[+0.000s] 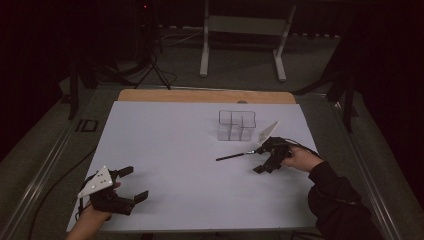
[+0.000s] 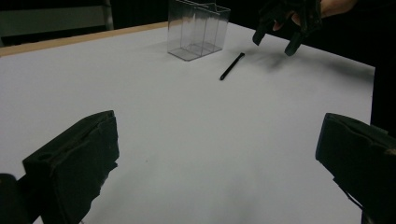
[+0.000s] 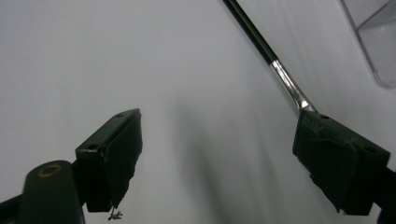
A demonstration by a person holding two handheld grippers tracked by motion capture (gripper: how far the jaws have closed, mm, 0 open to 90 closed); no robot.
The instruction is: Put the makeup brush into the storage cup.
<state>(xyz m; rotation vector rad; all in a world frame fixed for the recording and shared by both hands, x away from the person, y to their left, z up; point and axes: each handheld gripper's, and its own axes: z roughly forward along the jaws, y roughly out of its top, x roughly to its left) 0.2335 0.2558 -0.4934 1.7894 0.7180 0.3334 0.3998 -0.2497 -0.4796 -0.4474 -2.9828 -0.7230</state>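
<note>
High view: right gripper, jaws spread, hovers beside the brush; closing on it comes next; left gripper idles agape.

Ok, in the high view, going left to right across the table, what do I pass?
Left gripper, fingers spread open → black brush lying flat on the white table → right gripper, fingers open near the brush's right end. The clear compartment box sits farther back, above the brush.

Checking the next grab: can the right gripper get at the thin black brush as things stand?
Probably yes. The right gripper is open and right beside the brush, which lies alone on the white sheet, apart from the clear organizer.
</note>
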